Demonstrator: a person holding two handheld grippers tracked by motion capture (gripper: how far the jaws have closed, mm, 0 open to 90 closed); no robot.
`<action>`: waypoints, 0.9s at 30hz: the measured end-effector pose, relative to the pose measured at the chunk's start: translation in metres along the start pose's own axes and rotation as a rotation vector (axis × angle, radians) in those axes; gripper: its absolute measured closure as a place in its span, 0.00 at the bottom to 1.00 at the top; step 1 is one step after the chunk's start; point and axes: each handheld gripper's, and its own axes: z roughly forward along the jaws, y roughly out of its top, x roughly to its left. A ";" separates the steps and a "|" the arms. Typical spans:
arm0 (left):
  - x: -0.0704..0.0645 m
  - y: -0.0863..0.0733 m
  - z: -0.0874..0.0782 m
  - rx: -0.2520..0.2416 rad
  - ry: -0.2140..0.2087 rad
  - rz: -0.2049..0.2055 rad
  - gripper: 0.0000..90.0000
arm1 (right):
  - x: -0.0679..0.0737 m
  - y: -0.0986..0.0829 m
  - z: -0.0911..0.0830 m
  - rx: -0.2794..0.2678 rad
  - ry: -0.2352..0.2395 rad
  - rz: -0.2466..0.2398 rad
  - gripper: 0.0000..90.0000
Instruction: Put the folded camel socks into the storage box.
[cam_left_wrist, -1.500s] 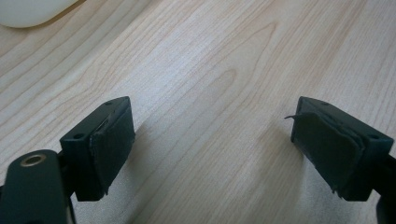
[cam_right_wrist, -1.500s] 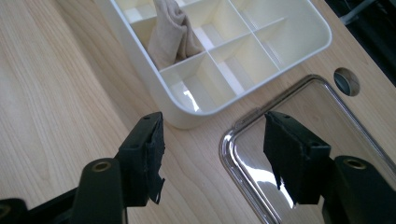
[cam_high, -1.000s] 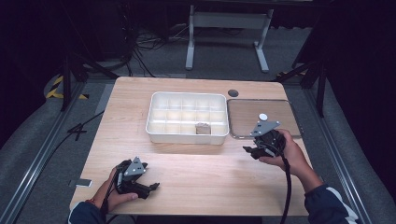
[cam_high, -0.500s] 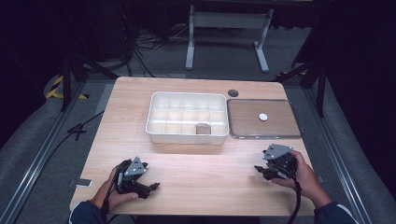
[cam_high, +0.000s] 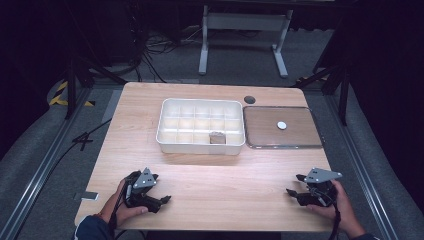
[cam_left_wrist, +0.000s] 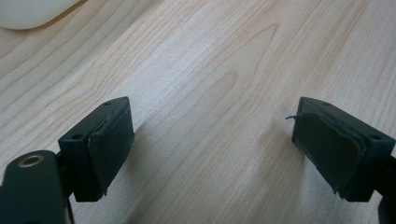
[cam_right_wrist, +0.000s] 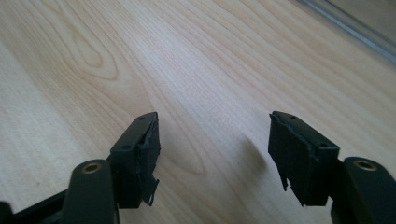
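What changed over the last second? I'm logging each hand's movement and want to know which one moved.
The right gripper pulled back from the near edge of the tray toward the person and now sits low near the table's front right, jaws open and empty. The left gripper stayed at the front left, open. The white compartment box, the small block in it and the white disc on the tray did not move.

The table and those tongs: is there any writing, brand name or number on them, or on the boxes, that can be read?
None can be read.
White divided tray: no lettering.
Flat clear lid: only a plain white disc.
Left tongs and right tongs: plain black pads, no marks.
Yellow-black floor stripes: a hazard pattern, no words.
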 end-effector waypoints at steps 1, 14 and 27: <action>0.000 0.000 0.000 0.000 0.000 0.000 0.15 | -0.001 -0.005 -0.001 -0.021 0.007 0.024 0.35; 0.000 0.000 0.000 0.002 -0.002 0.000 0.14 | -0.005 -0.020 -0.003 -0.086 0.028 0.085 0.29; 0.001 0.000 0.000 0.001 -0.002 0.004 0.14 | -0.005 -0.020 -0.003 -0.085 0.020 0.093 0.29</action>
